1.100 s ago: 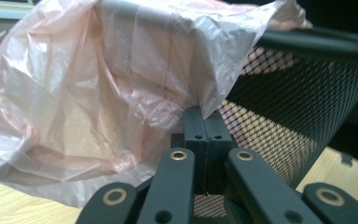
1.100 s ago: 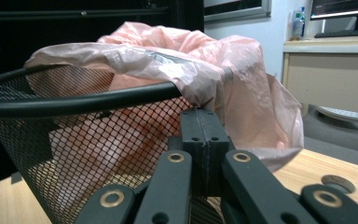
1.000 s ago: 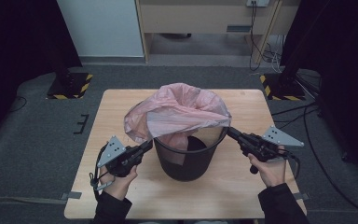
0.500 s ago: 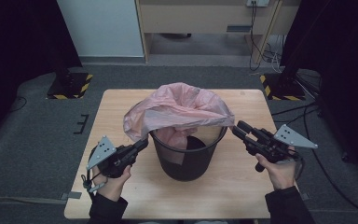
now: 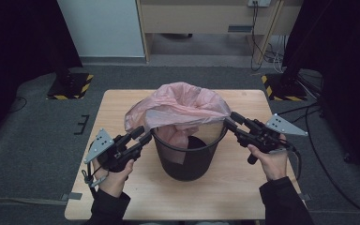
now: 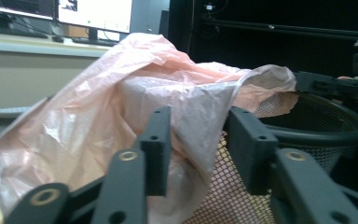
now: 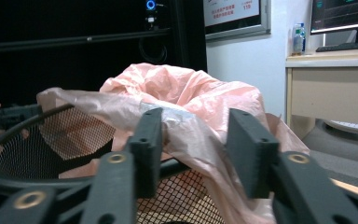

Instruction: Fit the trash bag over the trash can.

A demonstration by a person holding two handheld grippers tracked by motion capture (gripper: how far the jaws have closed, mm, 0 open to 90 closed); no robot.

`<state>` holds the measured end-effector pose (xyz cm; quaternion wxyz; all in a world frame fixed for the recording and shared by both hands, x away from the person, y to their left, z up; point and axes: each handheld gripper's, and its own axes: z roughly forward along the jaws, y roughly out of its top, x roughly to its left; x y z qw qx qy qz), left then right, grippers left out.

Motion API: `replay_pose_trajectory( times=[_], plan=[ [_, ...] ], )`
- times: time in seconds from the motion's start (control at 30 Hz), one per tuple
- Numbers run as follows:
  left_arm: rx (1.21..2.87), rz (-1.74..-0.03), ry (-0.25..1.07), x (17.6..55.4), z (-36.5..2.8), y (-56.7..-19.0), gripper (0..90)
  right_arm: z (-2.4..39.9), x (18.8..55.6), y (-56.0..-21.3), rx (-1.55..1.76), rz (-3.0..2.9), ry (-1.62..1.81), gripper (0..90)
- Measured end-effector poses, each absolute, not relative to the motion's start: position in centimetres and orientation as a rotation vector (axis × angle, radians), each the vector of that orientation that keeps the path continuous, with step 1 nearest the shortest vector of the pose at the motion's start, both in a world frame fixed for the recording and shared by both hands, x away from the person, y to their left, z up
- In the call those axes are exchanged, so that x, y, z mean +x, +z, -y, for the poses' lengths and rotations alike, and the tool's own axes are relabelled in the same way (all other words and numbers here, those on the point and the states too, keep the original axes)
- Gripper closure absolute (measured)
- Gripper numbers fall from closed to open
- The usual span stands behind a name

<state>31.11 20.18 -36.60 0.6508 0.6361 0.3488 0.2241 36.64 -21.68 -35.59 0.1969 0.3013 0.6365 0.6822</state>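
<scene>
Between the two claws stands a black mesh wastebasket (image 5: pixel 190 154), a pink plastic bag (image 5: pixel 180 105) bunched over its far rim and sagging partly inside. Left claw (image 5: pixel 139 136) sits just at the basket's left edge; its jaws have just been opening, and in the left gripper view a fold of the bag hangs between them with the pads standing off it – no grip. Right claw (image 5: pixel 232 119) at the right rim; jaws have eased slightly closer, yet in the right gripper view film drapes in the gap and the pads look clear of it.

Risks, as judged: with both claws loose, the bag may slump into the basket instead of seating over the rim. A re-grip could catch the wire rim along with the film and tear the thin plastic. A one-sided pull could tip or slide the light basket.

Bench (image 5: pixel 122 201) is pale wood, otherwise bare. Beyond: grey carpet, hazard-striped stand bases (image 5: pixel 70 86), dark curtains, a wooden desk with cables
</scene>
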Motion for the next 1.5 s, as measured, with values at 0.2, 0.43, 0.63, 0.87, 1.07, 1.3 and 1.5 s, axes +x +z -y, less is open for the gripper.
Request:
replay_pose_trajectory(
  times=[0.2,0.43,0.63,0.87,1.07,1.3,1.5],
  plan=[
    [1.434,-0.811,0.490,31.4,-20.1,-37.0,77.1,21.8,36.4,-35.6,0.818,-1.761,1.919,88.4],
    [1.438,-0.815,0.492,31.6,-20.1,-36.6,90.0,21.9,36.0,-35.2,0.798,-1.767,1.968,89.5],
    [1.450,-0.772,0.473,29.8,-20.7,-36.6,90.0,22.7,34.5,-35.2,0.726,-1.803,2.011,89.6],
    [1.559,-0.721,0.454,28.0,-20.2,-37.9,90.0,23.0,33.5,-36.4,0.751,-1.812,2.057,89.8],
    [1.608,-0.694,0.434,28.1,-18.7,-38.3,90.0,23.4,32.4,-36.8,0.728,-1.821,2.066,90.0],
    [1.672,-0.693,0.425,28.2,-18.1,-39.1,90.0,22.5,31.8,-37.4,0.692,-1.868,2.046,90.0],
    [1.682,-0.705,0.414,28.2,-18.1,-39.7,90.0,22.0,31.5,-37.9,0.688,-1.897,2.049,90.0]
  ],
)
